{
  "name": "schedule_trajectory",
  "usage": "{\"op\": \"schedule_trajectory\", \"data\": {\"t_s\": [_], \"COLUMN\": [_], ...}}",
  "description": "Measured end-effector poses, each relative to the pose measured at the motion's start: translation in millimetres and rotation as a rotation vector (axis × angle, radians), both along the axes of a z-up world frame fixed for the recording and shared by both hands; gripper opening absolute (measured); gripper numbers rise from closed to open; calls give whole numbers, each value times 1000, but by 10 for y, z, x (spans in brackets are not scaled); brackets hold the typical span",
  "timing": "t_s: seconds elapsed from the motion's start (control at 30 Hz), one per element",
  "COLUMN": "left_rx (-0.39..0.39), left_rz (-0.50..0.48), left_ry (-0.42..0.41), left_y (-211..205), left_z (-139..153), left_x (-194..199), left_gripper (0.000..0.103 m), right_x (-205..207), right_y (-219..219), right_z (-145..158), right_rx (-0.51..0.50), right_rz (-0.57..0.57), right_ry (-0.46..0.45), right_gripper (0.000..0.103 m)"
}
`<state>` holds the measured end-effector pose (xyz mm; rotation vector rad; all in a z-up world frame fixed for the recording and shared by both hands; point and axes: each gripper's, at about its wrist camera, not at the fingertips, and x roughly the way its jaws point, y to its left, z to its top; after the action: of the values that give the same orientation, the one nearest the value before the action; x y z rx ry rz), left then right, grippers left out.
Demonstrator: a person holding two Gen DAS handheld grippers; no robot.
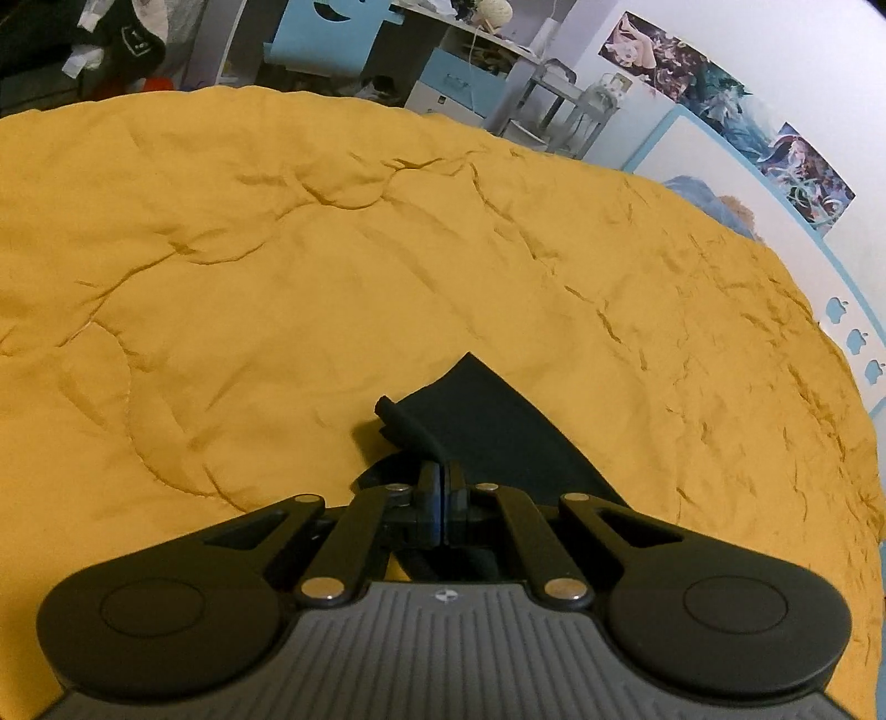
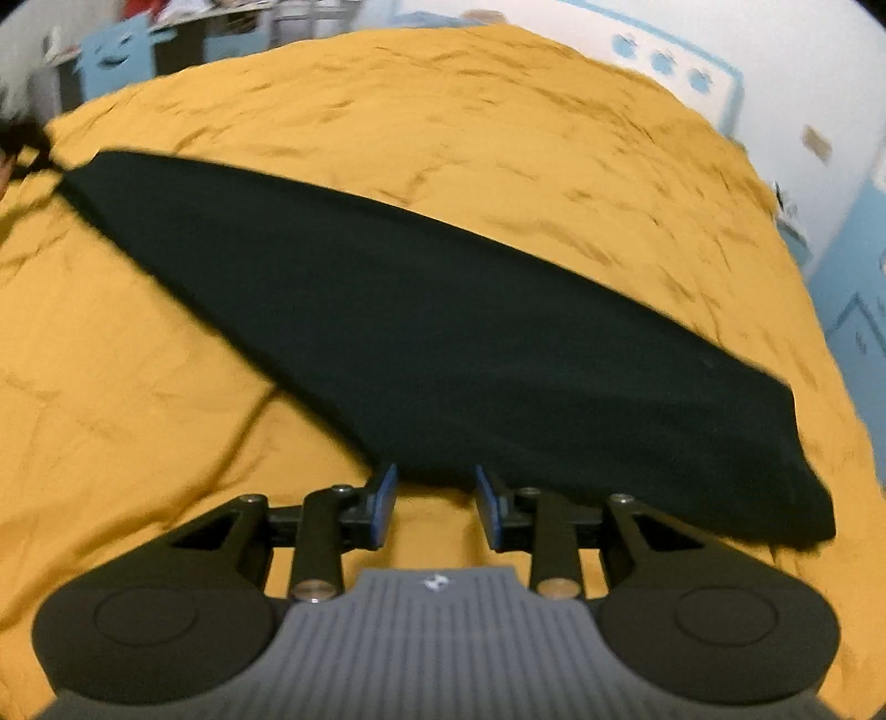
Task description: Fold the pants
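The black pants [image 2: 443, 343] lie on a yellow quilt [image 2: 498, 138], stretched from far left to near right in the right wrist view. My right gripper [image 2: 436, 476] is open, its blue-padded fingers [image 2: 385, 493] at the near edge of the pants with nothing between them. In the left wrist view my left gripper [image 1: 442, 476] is shut on one end of the pants [image 1: 487, 437], with a small fold of cloth sticking up past the fingertips. That gripper shows dimly at the far left of the right wrist view, holding the narrow end [image 2: 33, 147].
The yellow quilt [image 1: 277, 277] covers the bed in both views. Beyond it stand blue and white furniture [image 1: 332, 44], a metal rack [image 1: 559, 105] and a wall with posters [image 1: 720, 105]. A blue-trimmed headboard [image 1: 853, 332] runs along the right.
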<state>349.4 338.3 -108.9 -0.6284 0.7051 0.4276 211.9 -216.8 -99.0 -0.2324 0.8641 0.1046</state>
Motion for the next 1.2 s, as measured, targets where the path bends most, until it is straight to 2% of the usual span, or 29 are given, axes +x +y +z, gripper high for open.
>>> {"op": "schedule_trajectory", "data": {"t_s": [0.2, 0.27, 0.4, 0.5, 0.63, 0.73, 0.77, 0.8, 0.83, 0.87, 0.93, 1.07, 1.13, 1.2], "left_rx": [-3, -6, -1, 37, 2, -25, -51, -86, -125, -155, -227, -304, -301, -297], "left_rz": [-8, -8, -38, -61, -46, 27, 52, 75, 91, 98, 114, 156, 172, 190], "left_ry": [5, 7, -57, 2, 44, 30, 9, -16, -41, -55, -60, -63, -77, -78], "left_y": [25, 30, 39, 36, 69, 135, 166, 198, 226, 243, 272, 254, 231, 232], "left_z": [18, 38, 150, 36, -218, -232, -214, -199, -199, -208, -286, -522, -615, -635], "left_x": [10, 10, -62, -49, -44, -108, -157, -209, -260, -288, -273, -147, -71, -46], "left_gripper": [0, 0, 0, 0, 1, 13, 24, 33, 36, 40, 45, 45, 43, 18], "right_x": [93, 110, 96, 114, 133, 136, 124, 127, 122, 120, 143, 192, 213, 231], "right_y": [472, 475, 289, 235, 296, 301, 281, 259, 228, 202, 129, -35, -130, -217], "right_z": [-169, -196, 12, -11, -166, -154, -110, -76, -25, 16, 84, 113, 107, 93], "right_rx": [-224, -252, -185, -151, -148, -141, -125, -110, -87, -63, -22, 13, 43, 72], "right_rz": [113, 121, 97, 99, 108, 115, 117, 115, 109, 105, 84, -3, -34, -59], "right_ry": [-33, -29, -34, 21, 57, 60, 54, 49, 42, 36, 21, -7, 3, 17], "right_gripper": [28, 0, 0, 0, 0, 0, 1, 6, 18, 24, 24, 25, 25, 25]}}
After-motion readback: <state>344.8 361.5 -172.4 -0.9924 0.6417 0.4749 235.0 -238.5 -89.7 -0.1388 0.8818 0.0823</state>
